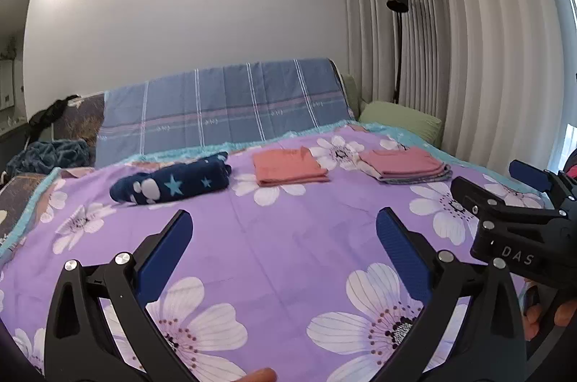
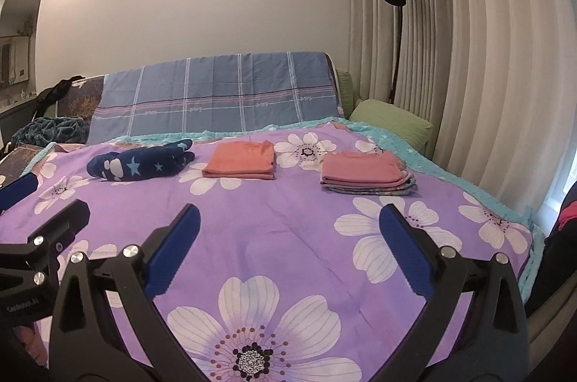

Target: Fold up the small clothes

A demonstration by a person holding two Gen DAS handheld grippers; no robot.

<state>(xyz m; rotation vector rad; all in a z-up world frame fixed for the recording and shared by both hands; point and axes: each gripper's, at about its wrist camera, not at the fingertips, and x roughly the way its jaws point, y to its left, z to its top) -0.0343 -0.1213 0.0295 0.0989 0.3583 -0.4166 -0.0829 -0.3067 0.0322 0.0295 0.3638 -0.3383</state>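
Small clothes lie folded in 3 spots on the purple floral bedspread (image 2: pixel 288 201): a navy starred bundle (image 2: pixel 140 163), an orange piece (image 2: pixel 239 160), a pink stack (image 2: pixel 362 171). The left gripper (image 1: pixel 283 248) and right gripper (image 2: pixel 288 245) both gape wide, holding nothing.

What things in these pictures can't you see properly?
- Pink stack, right wrist view: the clothes under the top piece show only as thin edges, so their number is unclear.
- Navy star bundle, left wrist view: rolled up, so its kind is hidden.
- Dark clothes, right wrist view: cut off by the right edge.
- Shelf items, left wrist view: too small.
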